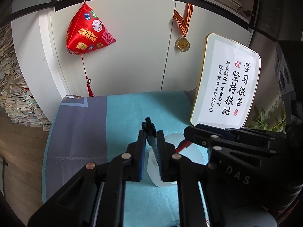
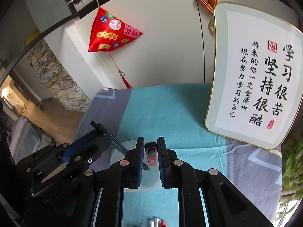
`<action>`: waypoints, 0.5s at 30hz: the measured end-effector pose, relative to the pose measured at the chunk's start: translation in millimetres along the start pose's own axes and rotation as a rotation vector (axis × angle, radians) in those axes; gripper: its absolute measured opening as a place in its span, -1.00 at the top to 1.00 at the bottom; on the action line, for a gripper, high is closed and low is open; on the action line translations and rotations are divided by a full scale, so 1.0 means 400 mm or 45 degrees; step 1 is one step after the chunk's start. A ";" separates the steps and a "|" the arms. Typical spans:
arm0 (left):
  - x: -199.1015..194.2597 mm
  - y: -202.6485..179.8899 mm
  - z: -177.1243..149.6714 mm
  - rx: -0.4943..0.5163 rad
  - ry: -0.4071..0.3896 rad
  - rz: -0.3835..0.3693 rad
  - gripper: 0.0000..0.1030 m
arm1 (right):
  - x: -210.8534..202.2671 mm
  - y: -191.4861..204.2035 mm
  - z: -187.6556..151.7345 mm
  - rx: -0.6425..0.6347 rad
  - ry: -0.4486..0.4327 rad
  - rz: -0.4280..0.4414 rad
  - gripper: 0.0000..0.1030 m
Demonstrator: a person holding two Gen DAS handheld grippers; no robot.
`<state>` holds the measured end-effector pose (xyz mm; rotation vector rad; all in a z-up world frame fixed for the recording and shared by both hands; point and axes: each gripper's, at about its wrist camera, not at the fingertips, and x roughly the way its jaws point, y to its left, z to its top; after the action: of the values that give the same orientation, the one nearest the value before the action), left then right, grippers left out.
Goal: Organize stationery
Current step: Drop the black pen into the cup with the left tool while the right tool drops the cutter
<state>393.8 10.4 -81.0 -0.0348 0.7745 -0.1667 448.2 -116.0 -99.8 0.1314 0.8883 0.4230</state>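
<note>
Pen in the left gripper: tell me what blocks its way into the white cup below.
Nothing visible blocks it. The left gripper holds the pen slanted, tip already over the white cup. The right gripper hangs over the same cup with a red and black object, close beside the tip.

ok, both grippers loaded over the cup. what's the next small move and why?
Probably lower the left gripper a little, then open. It holds the dark pen tilted, tip already above the translucent cup. The right gripper, shut on the red utility knife, can go after.
</note>
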 end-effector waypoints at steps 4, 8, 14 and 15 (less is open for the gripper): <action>-0.006 0.001 0.001 -0.007 0.002 0.010 0.75 | -0.013 0.004 -0.001 0.000 -0.010 0.008 0.72; -0.022 0.002 -0.001 -0.012 -0.009 0.041 0.60 | -0.036 0.007 -0.001 0.000 -0.026 0.014 0.72; -0.081 -0.009 -0.005 0.004 -0.055 0.058 0.56 | -0.089 0.021 -0.018 -0.027 -0.053 0.011 0.72; -0.094 -0.013 -0.006 0.009 -0.064 0.059 0.55 | -0.100 0.024 -0.023 -0.033 -0.056 0.010 0.72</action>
<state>365.0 11.6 -56.4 -0.0140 0.7240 -0.1242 416.2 -124.2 -73.8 0.1203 0.8387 0.4373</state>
